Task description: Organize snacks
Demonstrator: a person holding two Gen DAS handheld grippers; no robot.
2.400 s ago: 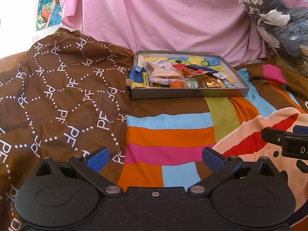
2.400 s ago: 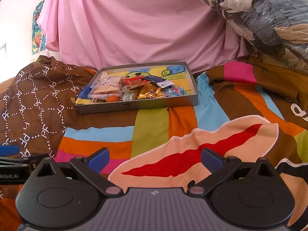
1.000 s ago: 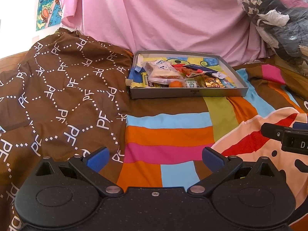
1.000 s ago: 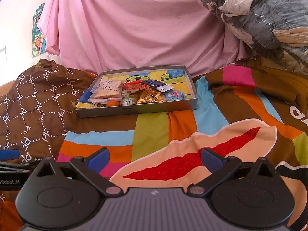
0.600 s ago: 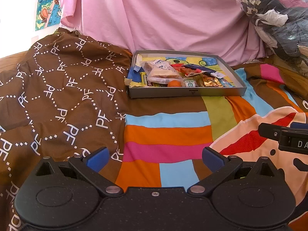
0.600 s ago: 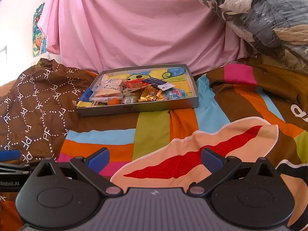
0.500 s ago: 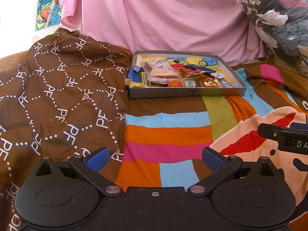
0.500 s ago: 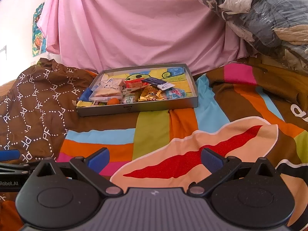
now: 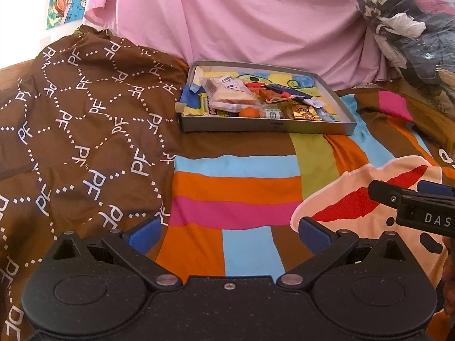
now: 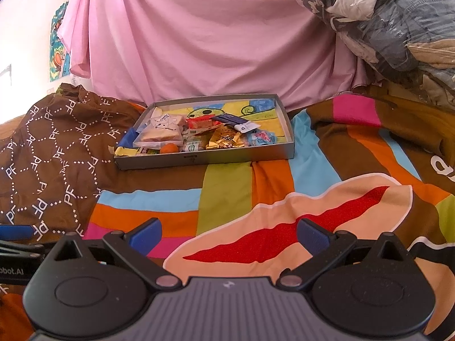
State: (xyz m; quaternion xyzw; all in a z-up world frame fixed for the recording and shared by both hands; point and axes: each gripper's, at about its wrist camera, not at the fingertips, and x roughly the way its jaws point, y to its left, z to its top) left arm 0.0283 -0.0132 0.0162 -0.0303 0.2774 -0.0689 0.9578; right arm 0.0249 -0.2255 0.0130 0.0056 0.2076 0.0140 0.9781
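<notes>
Left gripper, right gripper both spread wide, empty. Tray well ahead; snacks heaped. Top packet best approached level.

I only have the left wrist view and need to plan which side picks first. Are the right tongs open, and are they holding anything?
Observer: The right tongs are open with nothing between them; only the striped blanket shows through the gap.
Operator: What lies in the tray's near right corner? I see just a sliver.
Observer: A pale blue packet with pink print, beside the gold packet, inside the tray.
Operator: Where does the tray sit from the right tongs?
Observer: Ahead of them and slightly to the left; they are not touching it.
</notes>
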